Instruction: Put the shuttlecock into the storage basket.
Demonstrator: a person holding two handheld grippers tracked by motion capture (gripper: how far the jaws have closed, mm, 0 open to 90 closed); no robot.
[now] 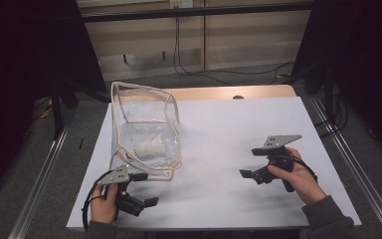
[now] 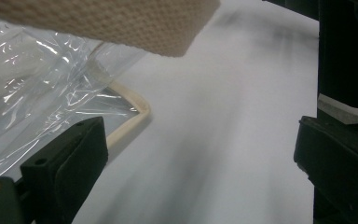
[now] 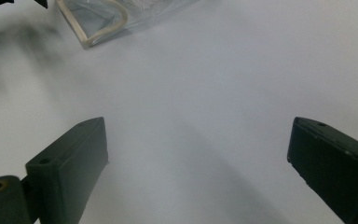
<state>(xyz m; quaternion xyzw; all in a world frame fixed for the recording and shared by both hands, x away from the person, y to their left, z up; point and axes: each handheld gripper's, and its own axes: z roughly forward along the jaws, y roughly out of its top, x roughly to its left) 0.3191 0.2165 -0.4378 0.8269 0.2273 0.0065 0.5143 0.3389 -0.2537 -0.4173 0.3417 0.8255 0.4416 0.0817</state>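
Grippers both low at the near edge of the table [image 1: 229, 199], nothing held. Left gripper [image 1: 146, 191] sits just beside the near corner of the clear pouch [image 1: 144, 134]; its jaws stand wide, and in the left gripper view the pouch's cream piping [image 2: 130, 123] runs just beyond the left jaw while a woven cream strap [image 2: 135, 23] hangs across the top of that view. Whether the jaw touches the film cannot be told. Right gripper [image 1: 246, 167] rests well apart on the white sheet, jaws also wide, bare paper between them; the pouch corner [image 3: 98, 23] shows far off in its view.

Pouch stands on the left half of the table, mouth gaping upward and toward the far side, walls sagging and creased. A shuttlecock [image 1: 151, 146] lies inside on its bottom panel.

Handling judgement: thin plastic film, very light, soft, glossy and likely slippery; it will collapse or slide if pushed. Piped edge looks like the stiffest part and the best hold; the strap is second choice. Shuttlecock is featherweight and crushable, so pinching through the wall over it is to be avoided. One jaw pair on the near rim and the other steadying the far rim seems sensible.
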